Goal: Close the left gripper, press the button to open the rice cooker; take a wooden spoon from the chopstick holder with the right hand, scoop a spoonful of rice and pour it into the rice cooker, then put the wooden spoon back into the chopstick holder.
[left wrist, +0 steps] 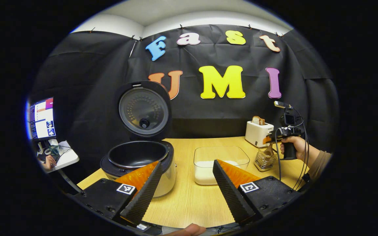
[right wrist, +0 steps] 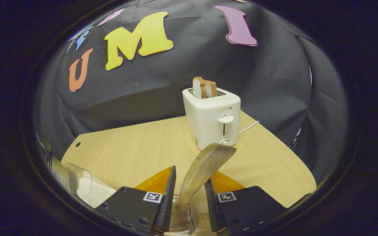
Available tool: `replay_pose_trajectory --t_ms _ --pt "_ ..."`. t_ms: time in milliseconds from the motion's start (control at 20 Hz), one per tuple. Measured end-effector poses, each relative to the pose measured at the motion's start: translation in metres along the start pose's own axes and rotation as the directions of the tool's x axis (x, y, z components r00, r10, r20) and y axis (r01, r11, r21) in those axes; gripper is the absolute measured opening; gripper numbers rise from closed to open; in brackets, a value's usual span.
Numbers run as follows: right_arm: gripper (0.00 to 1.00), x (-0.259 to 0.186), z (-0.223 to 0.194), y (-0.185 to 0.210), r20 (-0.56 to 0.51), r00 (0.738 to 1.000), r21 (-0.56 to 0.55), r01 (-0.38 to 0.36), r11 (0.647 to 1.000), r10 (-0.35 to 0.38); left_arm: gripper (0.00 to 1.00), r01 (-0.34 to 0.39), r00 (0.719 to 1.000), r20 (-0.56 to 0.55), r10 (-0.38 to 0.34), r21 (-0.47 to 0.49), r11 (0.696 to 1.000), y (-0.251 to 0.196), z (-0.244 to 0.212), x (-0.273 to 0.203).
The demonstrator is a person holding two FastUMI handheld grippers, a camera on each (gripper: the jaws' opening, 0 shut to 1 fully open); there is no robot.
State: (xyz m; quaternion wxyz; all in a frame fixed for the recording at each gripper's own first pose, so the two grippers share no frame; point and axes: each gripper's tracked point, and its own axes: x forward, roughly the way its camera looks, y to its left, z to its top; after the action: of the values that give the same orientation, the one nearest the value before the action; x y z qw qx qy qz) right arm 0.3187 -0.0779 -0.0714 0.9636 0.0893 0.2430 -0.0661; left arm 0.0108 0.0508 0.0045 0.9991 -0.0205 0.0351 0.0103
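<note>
**Step in hand: taking the wooden spoon from the chopstick holder**

**Left gripper view.** The left hand-held gripper sits low over the near edge of the worktop, its two fingers spread well apart and holding nothing. The rice cooker stands toward the worktop's left edge with its lid raised upright and the dark inner pot exposed, so the button step looks complete. A clear container of rice stands just beside the cooker, about mid-worktop. Toward the right edge, a wire chopstick holder stands in front of a white toaster. The right hand-held gripper, held by a hand, is directly above the holder.

**Right gripper view.** The right hand-held gripper straddles the wooden spoon. The spoon rises from the holder below, its bowl leaning toward the toaster at the far right corner. The fingers bracket the handle closely, but a gap shows on at least one side; the pictures do not settle whether both fingers press on it.

**Procedure notes (judgement).**
- Centre the handle between the fingers before closing; the spoon leans, so an off-centre grip may twist it.
- Close firmly, then lift straight up until the spoon clears the wire rim; a sideways pull could tip the holder.
- Keep the bowl clear of the toaster while swinging toward the rice container.
</note>
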Motion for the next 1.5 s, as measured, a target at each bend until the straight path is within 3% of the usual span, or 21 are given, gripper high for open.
replay_pose_trajectory --t_ms 100,150,300,550,900,1200,1400,1500 --pt "0.25 -0.002 -0.001 0.004 -0.006 1.000 -0.004 -0.006 1.000 0.006 0.99 -0.008 1.000 0.000 0.008 -0.007 1.000 0.006 0.000 0.000" --pt "0.25 -0.006 0.001 0.005 0.010 1.000 -0.005 -0.009 1.000 0.009 0.99 -0.010 1.000 0.002 0.010 -0.012 1.000 0.008 0.002 0.000" --pt "0.11 -0.027 0.006 0.020 0.052 0.998 -0.017 -0.039 0.999 0.040 0.99 -0.010 1.000 0.004 0.010 -0.022 1.000 0.012 0.002 -0.002" --pt "0.11 -0.052 0.004 0.035 0.131 0.991 -0.149 0.000 0.989 0.020 0.99 0.013 1.000 0.008 -0.013 -0.032 0.999 0.010 0.005 -0.005" --pt "0.11 -0.117 0.053 0.053 0.258 0.966 -0.180 0.036 0.983 0.012 0.99 0.033 0.999 0.013 -0.033 -0.043 0.999 0.018 0.007 -0.014" --pt "0.10 -0.168 0.075 0.113 0.314 0.945 -0.212 -0.026 0.977 0.093 1.00 0.015 1.000 0.004 -0.015 -0.048 0.999 0.039 0.006 -0.018" --pt "0.11 -0.173 0.067 0.165 0.301 0.941 -0.255 -0.078 0.964 0.156 0.96 0.012 1.000 0.006 -0.012 -0.065 0.998 0.044 0.006 -0.018" --pt "0.11 -0.168 0.055 0.189 0.279 0.943 -0.265 -0.108 0.958 0.183 0.99 0.009 1.000 0.003 -0.009 -0.061 0.998 0.046 0.005 -0.019"
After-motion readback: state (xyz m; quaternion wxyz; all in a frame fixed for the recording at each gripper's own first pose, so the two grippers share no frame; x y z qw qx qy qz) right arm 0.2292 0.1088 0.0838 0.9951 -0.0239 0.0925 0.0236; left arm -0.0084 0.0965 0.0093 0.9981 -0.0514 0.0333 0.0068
